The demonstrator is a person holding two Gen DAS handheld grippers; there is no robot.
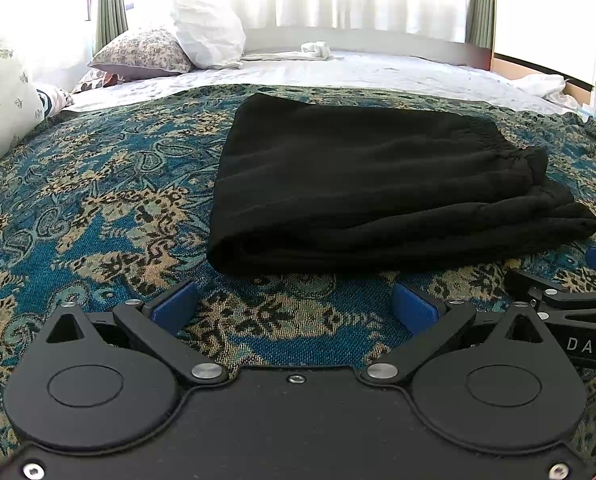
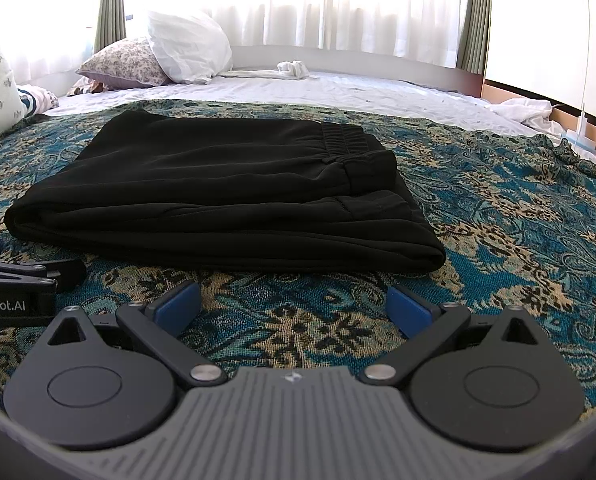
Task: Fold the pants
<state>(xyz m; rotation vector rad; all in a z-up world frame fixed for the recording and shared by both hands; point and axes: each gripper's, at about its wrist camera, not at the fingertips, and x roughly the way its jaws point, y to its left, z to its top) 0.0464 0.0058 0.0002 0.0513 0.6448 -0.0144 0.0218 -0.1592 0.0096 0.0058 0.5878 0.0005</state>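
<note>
Black pants [image 1: 378, 184] lay folded on the patterned bedspread [image 1: 97, 208].
My left gripper [image 1: 295, 306] and right gripper [image 2: 293, 306] gaped wide, empty, near them.

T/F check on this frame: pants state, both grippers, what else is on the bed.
1. The black pants lie folded in a compact stack on the patterned blanket. True.
2. The left gripper is clamped on the pants. False: its jaws are open and empty, short of the fabric.
3. The right gripper is open with only blanket between its fingers. True.
4. The elastic waistband is hidden inside the fold. False: it shows on top, at the far right of the stack.
5. A white pillow leans near the window curtains. True.
</note>
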